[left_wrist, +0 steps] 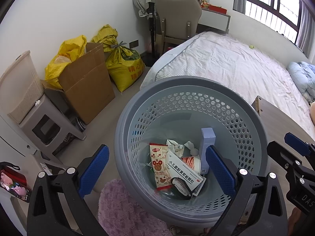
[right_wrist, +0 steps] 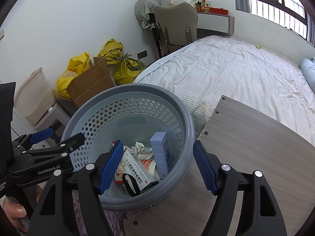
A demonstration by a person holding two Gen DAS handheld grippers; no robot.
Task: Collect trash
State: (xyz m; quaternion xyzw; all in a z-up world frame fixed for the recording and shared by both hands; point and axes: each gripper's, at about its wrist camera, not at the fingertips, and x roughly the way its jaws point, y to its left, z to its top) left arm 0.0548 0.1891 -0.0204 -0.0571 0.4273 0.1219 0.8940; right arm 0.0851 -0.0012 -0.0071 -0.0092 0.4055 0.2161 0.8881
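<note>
Both tools hang over a grey bin w/ holes in its wall. Left tool is wide open, nothing between its blue fingers; one finger sits outside the bin on the left, the other over its inside. Right tool is open too, nothing gripped: its left finger is over the bin's inside, its right finger outside the rim, over the wood board. In the right-wrist view the left tool shows at the left edge, w/ a person's hand below it.

Trash lies at the bottom of the bin: a white medicine box w/ printed text, a red & cream snack wrapper just beside it, crumpled paper behind those, a pale blue carton standing up against the wall, and a paper cup lying on its side. A black loop lies across the box's near end.

Bin sits next to the board, w/ a pink fluffy rug at its near side. Bed w/ checked sheet is behind. Against the far wall: cardboard box, yellow sacks, a chair. A phone lies at far left in the left-wrist view.
</note>
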